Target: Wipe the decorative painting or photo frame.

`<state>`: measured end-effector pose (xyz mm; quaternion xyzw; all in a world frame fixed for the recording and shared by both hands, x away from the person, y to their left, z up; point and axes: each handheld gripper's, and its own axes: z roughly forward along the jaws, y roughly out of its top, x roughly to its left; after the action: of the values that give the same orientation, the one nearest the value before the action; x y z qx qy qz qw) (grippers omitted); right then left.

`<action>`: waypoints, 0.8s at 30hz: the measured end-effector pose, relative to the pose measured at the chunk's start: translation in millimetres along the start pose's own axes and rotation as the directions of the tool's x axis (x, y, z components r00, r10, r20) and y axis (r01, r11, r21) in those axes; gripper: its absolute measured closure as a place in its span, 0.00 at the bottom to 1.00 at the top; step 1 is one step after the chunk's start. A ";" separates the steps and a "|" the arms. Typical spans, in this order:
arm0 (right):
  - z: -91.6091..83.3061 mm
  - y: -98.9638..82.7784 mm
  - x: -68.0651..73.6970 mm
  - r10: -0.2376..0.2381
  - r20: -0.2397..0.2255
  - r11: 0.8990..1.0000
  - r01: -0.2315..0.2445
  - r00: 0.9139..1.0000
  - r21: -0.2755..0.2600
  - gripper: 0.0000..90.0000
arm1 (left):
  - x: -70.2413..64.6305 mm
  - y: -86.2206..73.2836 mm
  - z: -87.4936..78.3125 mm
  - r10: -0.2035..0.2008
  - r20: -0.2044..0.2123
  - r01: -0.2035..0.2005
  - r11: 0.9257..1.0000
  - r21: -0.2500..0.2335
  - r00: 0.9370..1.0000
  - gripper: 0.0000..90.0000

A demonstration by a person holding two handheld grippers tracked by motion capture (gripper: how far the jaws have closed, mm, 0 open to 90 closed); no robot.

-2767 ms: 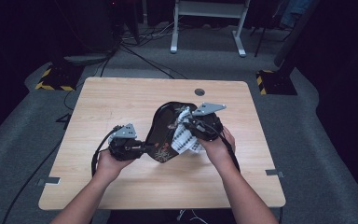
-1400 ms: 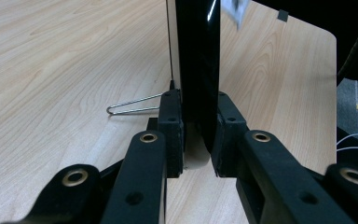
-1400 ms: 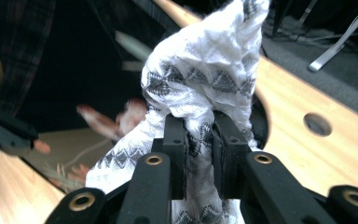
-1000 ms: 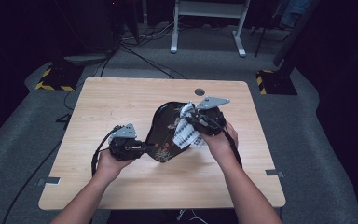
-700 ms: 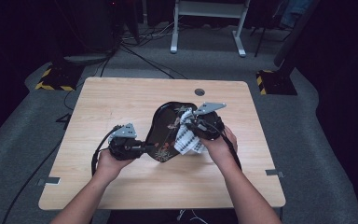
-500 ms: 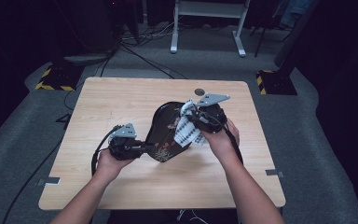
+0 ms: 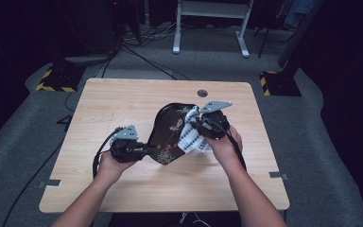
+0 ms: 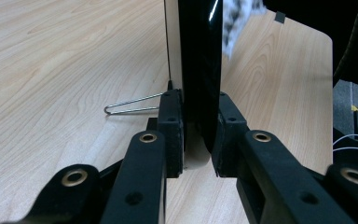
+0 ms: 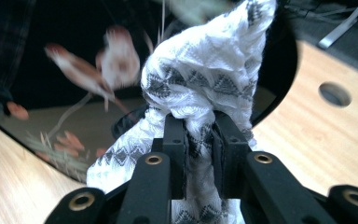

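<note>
Your left hand-held gripper [image 7: 144, 150] is clamped tight on the rim of the black flowered tray [image 7: 168, 135], at the tray's 8 o'clock edge. The tray sits near the middle of the wooden worktop [image 7: 104, 109], tipped up on its edge. Your right hand-held gripper [image 7: 194, 124] squeezes a white patterned cloth [image 7: 191, 138] and presses it on the tray's face at 3 o'clock.

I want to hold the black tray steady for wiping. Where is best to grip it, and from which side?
Probably grip the black tray at its thin near rim, from the person's left, as the left gripper does: the tray stands tilted, its edge fits between the jaws, and the cloth keeps the patterned face.
</note>
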<state>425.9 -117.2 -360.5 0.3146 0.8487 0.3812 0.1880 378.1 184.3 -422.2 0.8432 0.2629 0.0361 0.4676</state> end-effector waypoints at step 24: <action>-2.7 3.5 -5.5 0.009 0.007 1.000 -0.009 1.000 -0.001 0.87 | 0.7 0.8 0.3 0.003 0.007 -0.003 1.000 0.002 1.000 0.86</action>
<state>429.8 -120.6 -355.7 0.3198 0.8465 0.3812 0.1892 379.2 184.1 -421.8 0.8441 0.2603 0.0336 0.4677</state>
